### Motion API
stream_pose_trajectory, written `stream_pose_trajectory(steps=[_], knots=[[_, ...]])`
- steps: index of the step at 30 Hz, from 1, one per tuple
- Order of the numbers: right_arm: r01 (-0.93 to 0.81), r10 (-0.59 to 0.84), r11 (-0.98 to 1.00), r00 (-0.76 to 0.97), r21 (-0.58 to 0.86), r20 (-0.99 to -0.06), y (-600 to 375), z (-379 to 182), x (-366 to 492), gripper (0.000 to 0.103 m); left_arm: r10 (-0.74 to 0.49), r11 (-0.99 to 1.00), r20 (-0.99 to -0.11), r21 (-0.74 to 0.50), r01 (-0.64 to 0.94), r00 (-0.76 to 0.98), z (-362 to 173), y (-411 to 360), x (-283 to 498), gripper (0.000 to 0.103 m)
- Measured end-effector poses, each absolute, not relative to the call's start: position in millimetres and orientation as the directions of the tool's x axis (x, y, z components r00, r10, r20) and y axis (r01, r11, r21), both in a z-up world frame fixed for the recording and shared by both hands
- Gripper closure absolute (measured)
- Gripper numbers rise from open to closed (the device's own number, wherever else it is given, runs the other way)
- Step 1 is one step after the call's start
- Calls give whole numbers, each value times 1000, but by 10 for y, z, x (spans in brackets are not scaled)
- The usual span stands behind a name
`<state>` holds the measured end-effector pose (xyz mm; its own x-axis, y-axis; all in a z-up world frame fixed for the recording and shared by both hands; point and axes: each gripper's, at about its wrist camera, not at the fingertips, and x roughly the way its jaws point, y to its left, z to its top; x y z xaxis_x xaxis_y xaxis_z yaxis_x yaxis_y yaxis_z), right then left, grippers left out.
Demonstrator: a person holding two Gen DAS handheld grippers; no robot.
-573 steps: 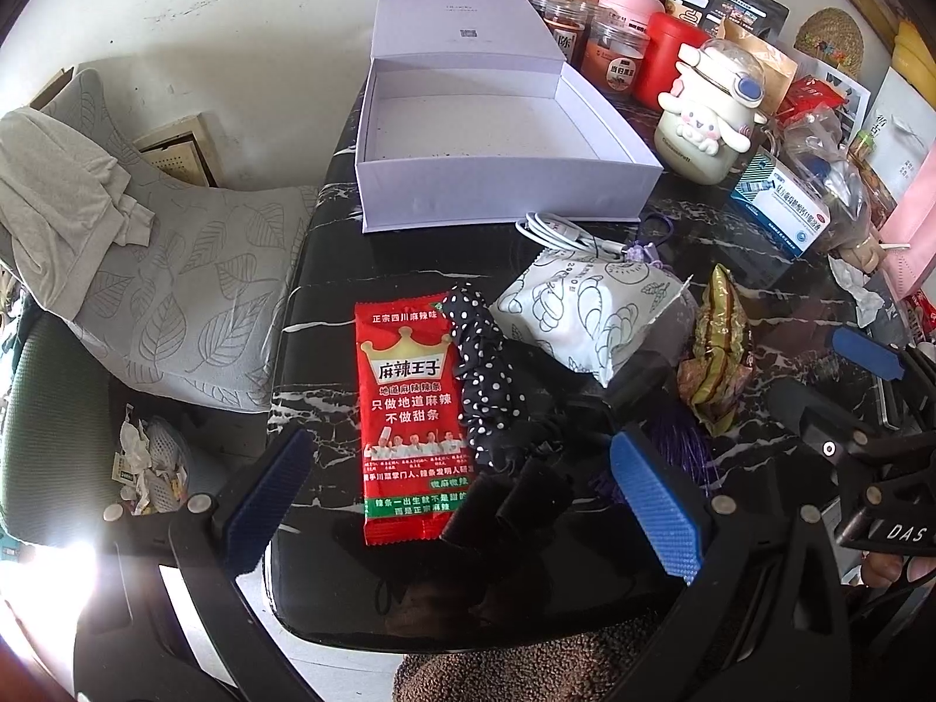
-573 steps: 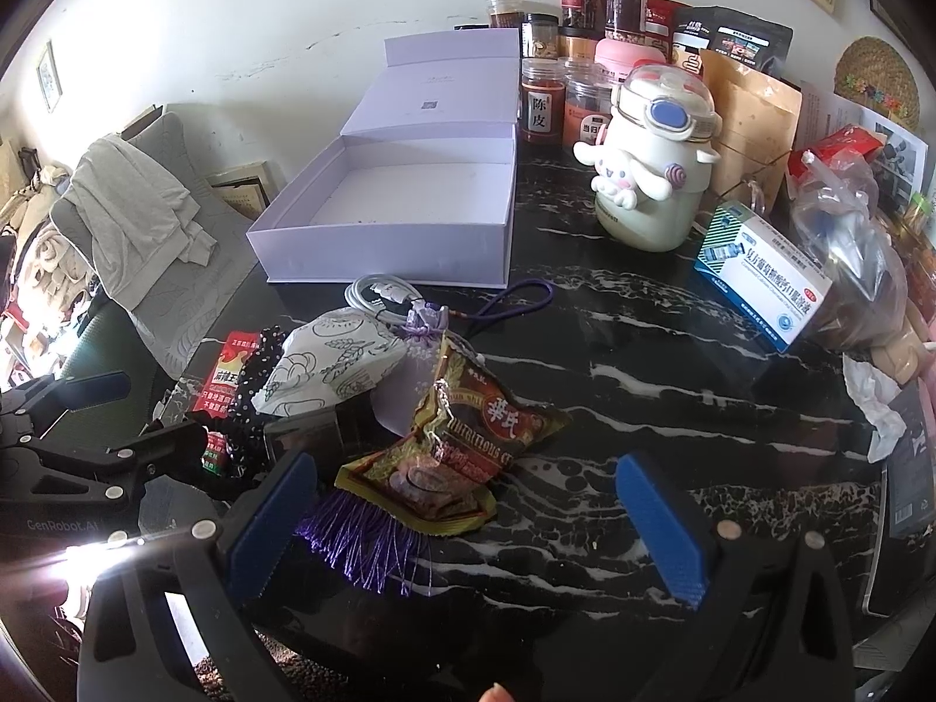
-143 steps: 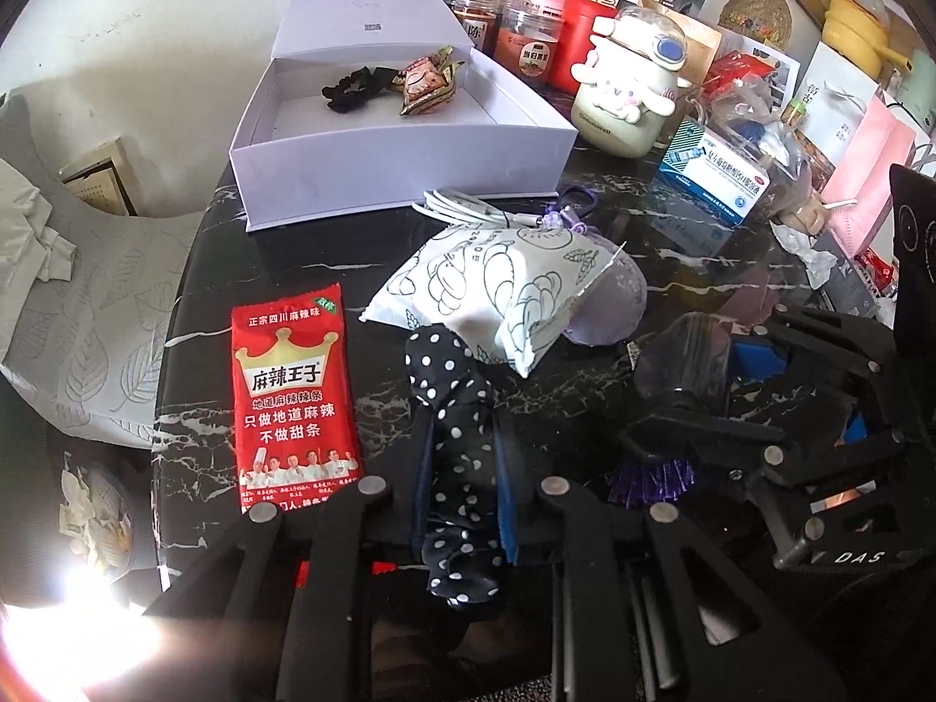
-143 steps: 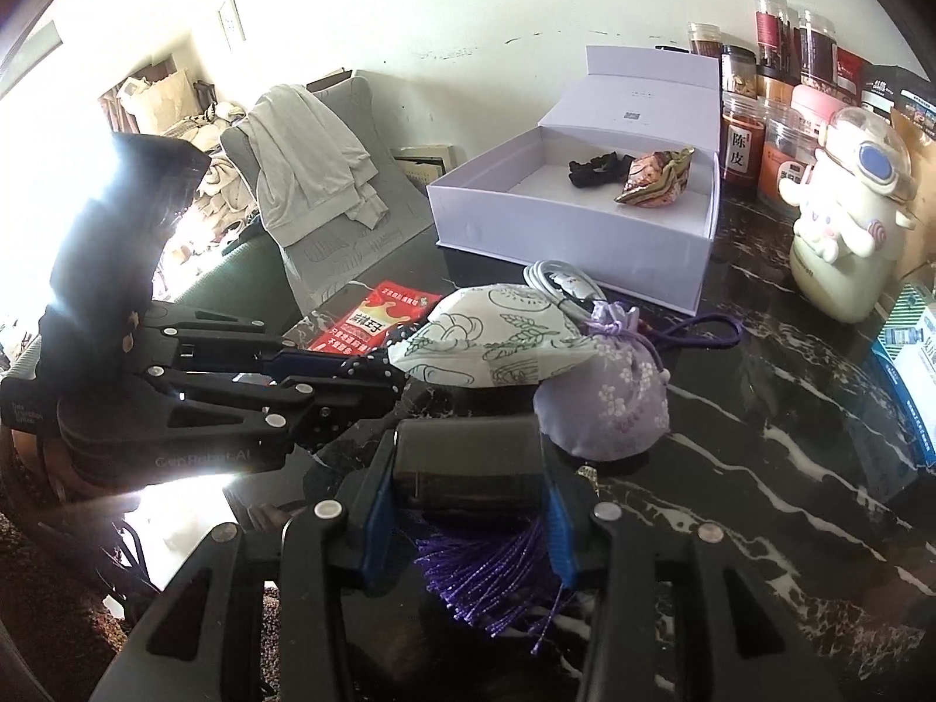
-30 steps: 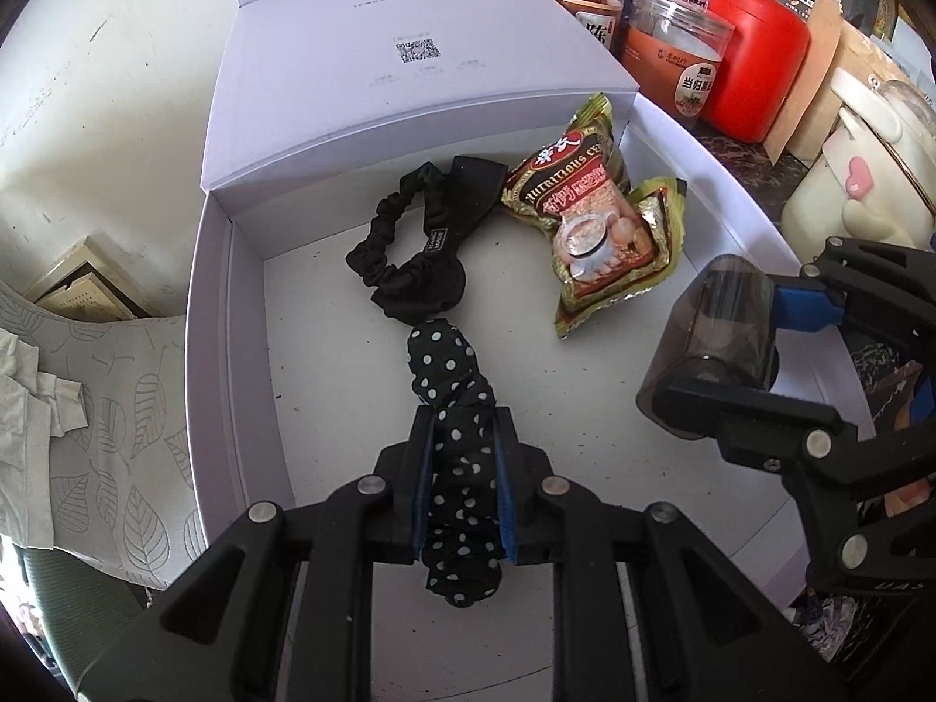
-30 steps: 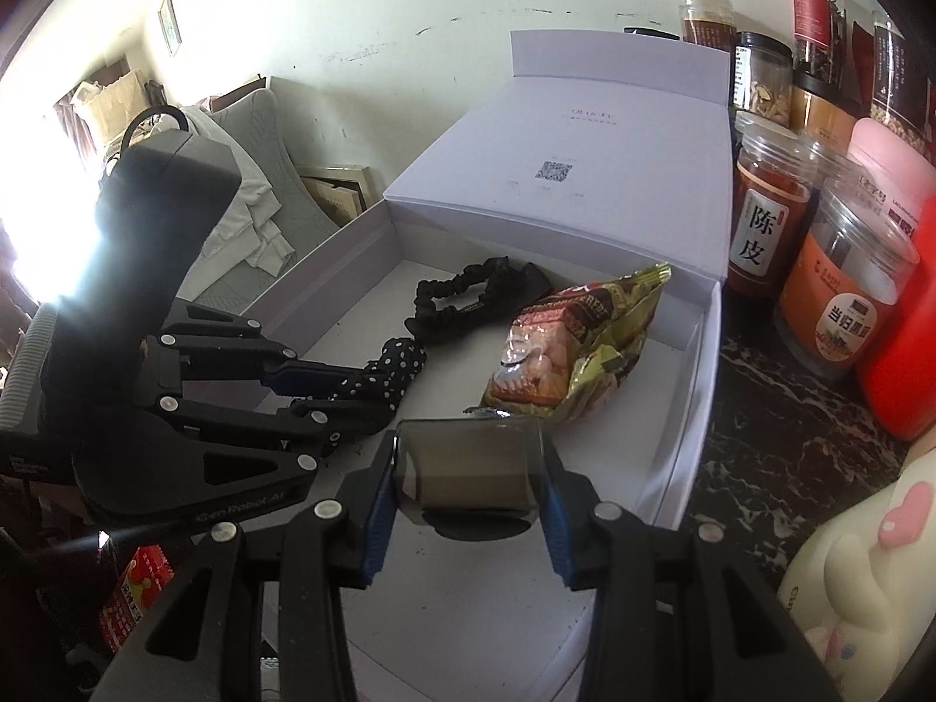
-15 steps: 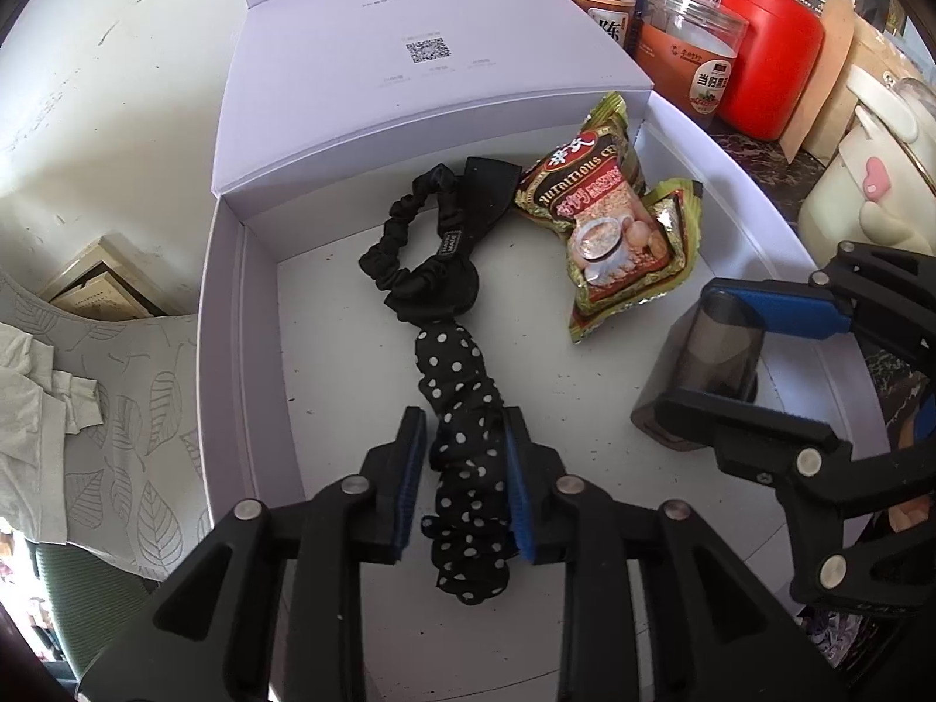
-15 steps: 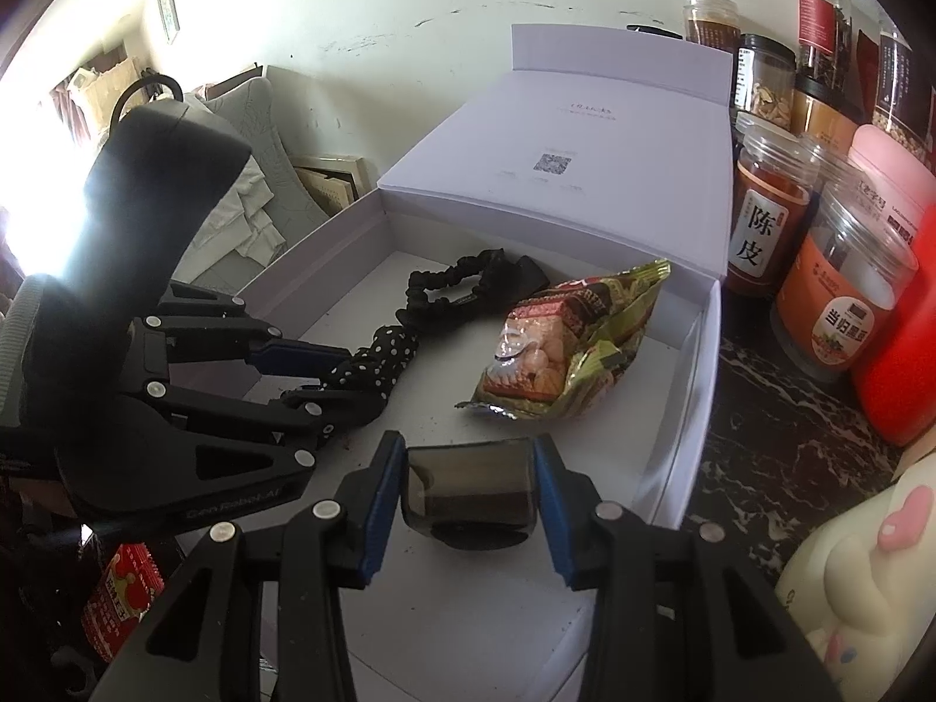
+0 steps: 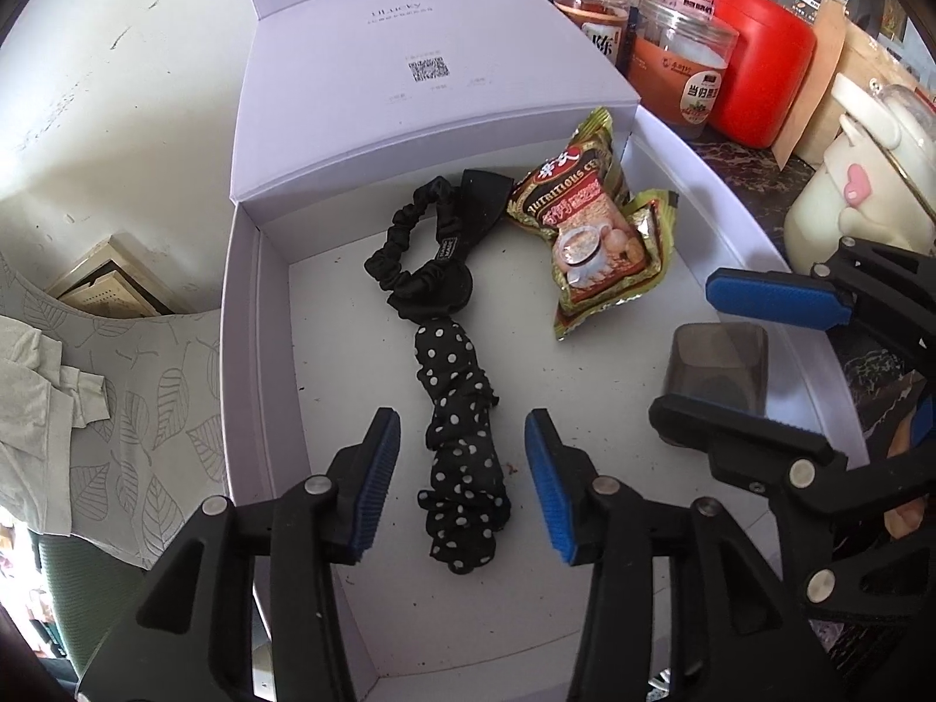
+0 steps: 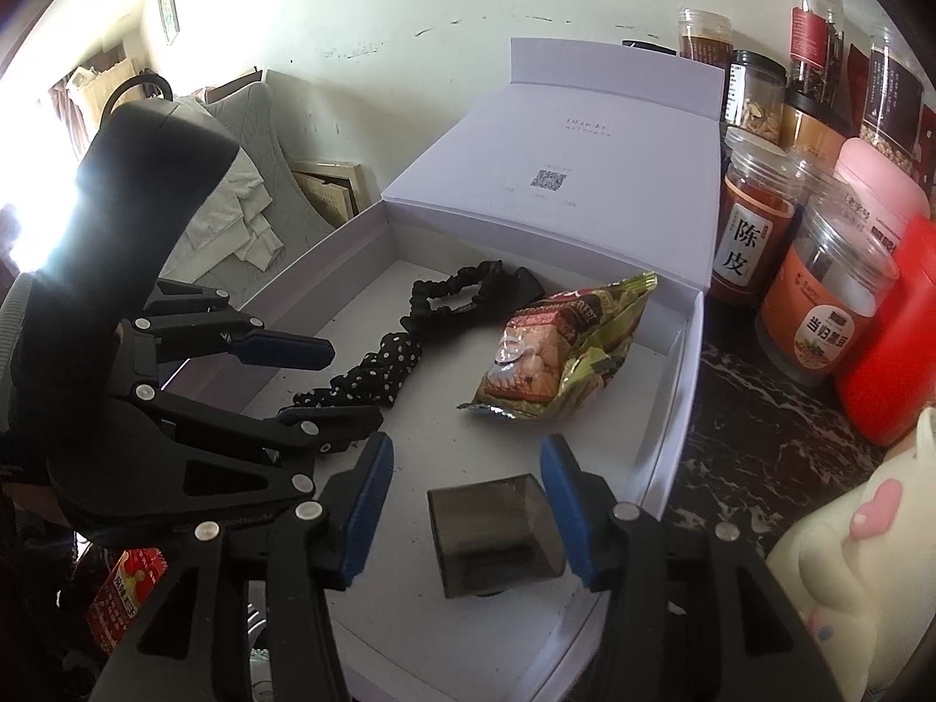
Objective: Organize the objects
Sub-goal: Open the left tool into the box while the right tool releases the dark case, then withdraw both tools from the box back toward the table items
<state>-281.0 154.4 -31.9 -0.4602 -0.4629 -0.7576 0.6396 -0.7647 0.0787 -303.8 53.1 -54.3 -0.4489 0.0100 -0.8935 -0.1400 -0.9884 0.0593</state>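
An open lilac box [image 9: 240, 316] [image 10: 673, 421] holds a black scrunchie [image 9: 409, 257] [image 10: 450, 292], a cereal snack packet [image 9: 596, 245] [image 10: 556, 345], a black polka-dot scrunchie [image 9: 462, 444] [image 10: 368, 380] and a smoky clear square container [image 9: 716, 368] [image 10: 494, 532]. My left gripper [image 9: 462, 485] is open, its blue pads either side of the polka-dot scrunchie, which lies loose on the box floor. My right gripper [image 10: 465, 509] is open around the container, which rests on the box floor.
Jars [image 10: 752, 240], a red canister [image 9: 760, 70] and a cream character bottle [image 9: 848, 205] stand right of the box on the black marble table [image 10: 754, 444]. A red snack packet [image 10: 120, 596] lies at lower left. A grey chair with cloth [image 9: 70, 362] stands left.
Both grippers opened: the left one let go of the polka-dot scrunchie and the right one let go of the container, both now lying in the box.
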Motion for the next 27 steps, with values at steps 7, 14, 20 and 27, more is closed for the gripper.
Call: stream_pose_trajectory(steps=[7,14,20,27], knots=[[629,-460,-775,-498,60,-735,1615,-136,-2711,50,11,-990,-880,58,-130,-474,-423,578,-2944,60],[626,-456,-779,-534,30,-712,1668,44,-2546,50,9,-991,-858,60,-118,-514,-170,277,-2686,60],[624,-456,-781,-561,9,-691,1704,193,-2435,50,5,-992,-843,64,-110,-538,31,267,-2499,60],[623,-462,-782,-588,-7,-663,1749,377,-2247,50,-7,-993,-823,72,-93,-567,231,298,-2283,60]])
